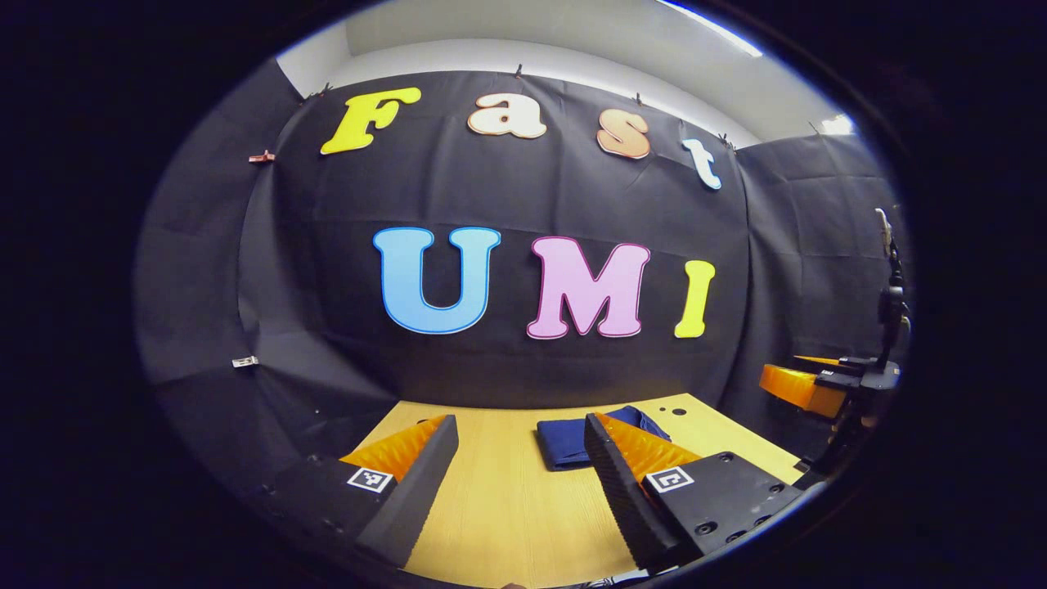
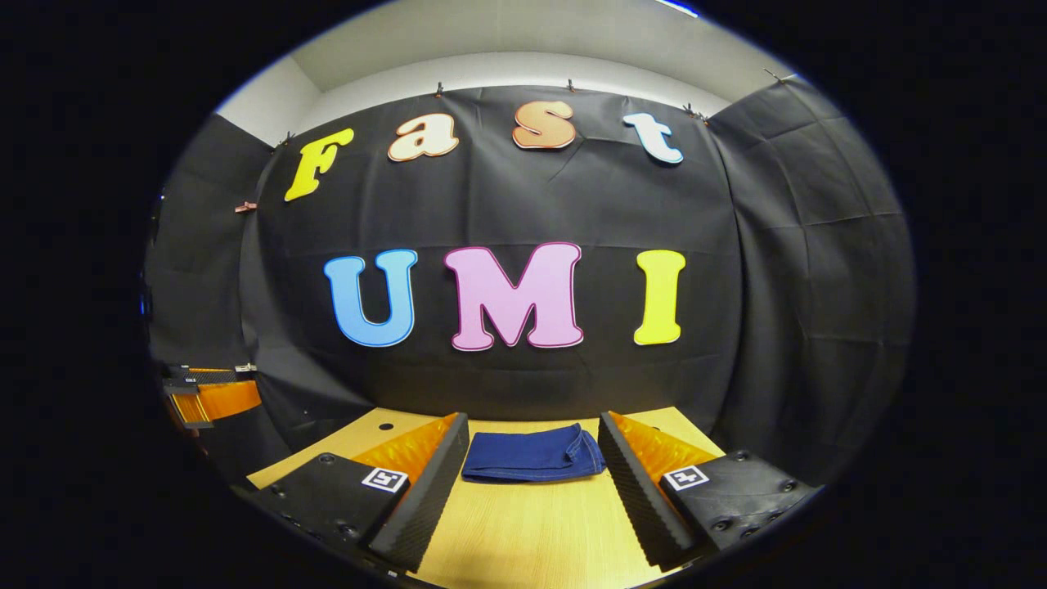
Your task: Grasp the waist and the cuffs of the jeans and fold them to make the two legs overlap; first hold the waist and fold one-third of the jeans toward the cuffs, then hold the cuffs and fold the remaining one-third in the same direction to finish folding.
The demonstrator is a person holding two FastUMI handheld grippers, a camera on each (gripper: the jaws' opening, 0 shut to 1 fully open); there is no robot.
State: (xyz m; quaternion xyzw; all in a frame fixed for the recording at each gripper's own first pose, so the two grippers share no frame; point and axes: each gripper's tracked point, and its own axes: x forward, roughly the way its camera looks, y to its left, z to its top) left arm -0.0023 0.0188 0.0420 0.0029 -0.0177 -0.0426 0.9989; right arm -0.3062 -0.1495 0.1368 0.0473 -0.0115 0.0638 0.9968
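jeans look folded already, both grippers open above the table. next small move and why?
Probably just hold both hand-held grippers back; no regrasp needed. The jeans lie as a compact folded stack on the table, and the left hand-held gripper and right hand-held gripper are open, holding nothing.

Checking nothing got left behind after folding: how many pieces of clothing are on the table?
1. The folded jeans lie on the wooden table toward its far edge, ahead of the open right gripper. In the left gripper view that gripper's finger covers part of them.
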